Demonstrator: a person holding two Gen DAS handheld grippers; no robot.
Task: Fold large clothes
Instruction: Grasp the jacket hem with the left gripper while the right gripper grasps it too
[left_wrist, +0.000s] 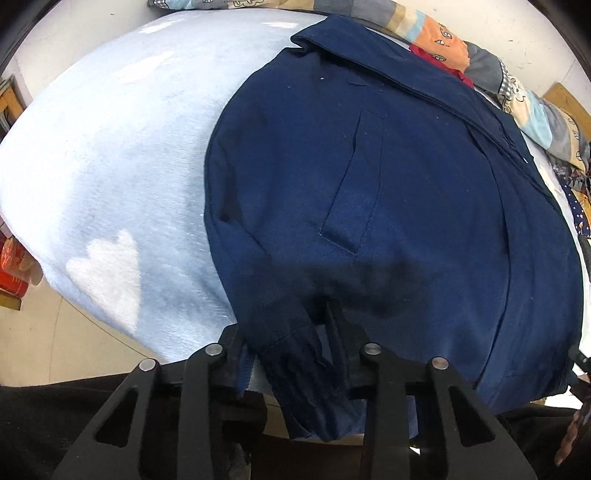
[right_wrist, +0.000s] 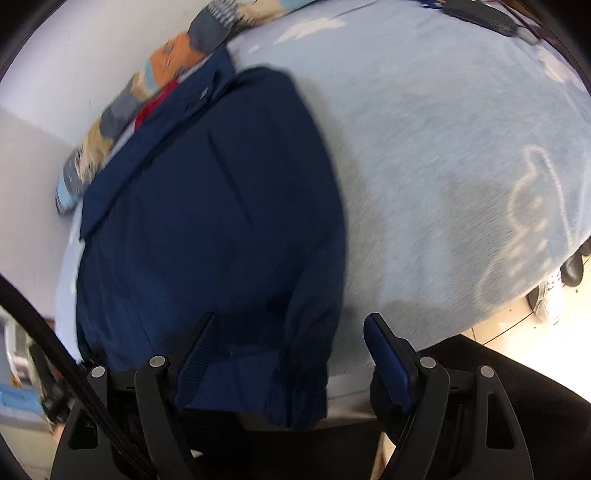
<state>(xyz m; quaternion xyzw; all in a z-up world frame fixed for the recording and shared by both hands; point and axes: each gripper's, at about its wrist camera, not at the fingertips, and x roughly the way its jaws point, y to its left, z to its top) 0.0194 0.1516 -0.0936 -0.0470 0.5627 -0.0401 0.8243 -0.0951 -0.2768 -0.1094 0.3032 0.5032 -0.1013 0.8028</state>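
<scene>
A navy blue jacket (left_wrist: 388, 192) lies flat on a light blue blanket (left_wrist: 122, 155), collar at the far end, sleeves folded in. My left gripper (left_wrist: 284, 332) is shut on the jacket's ribbed sleeve cuff (left_wrist: 295, 354) at the near edge. In the right wrist view the jacket (right_wrist: 207, 206) lies on the left and the blanket (right_wrist: 443, 155) on the right. My right gripper (right_wrist: 291, 332) is open, its fingers (right_wrist: 384, 350) standing either side of the other sleeve cuff (right_wrist: 295, 384) at the near hem, not gripping it.
A patterned quilt (left_wrist: 443, 40) and a red garment (left_wrist: 428, 55) lie along the far edge by the wall. Shoes (right_wrist: 554, 291) stand on the floor at the right. A red box (left_wrist: 13, 266) sits at the far left. A dark object (right_wrist: 480, 14) lies on the blanket.
</scene>
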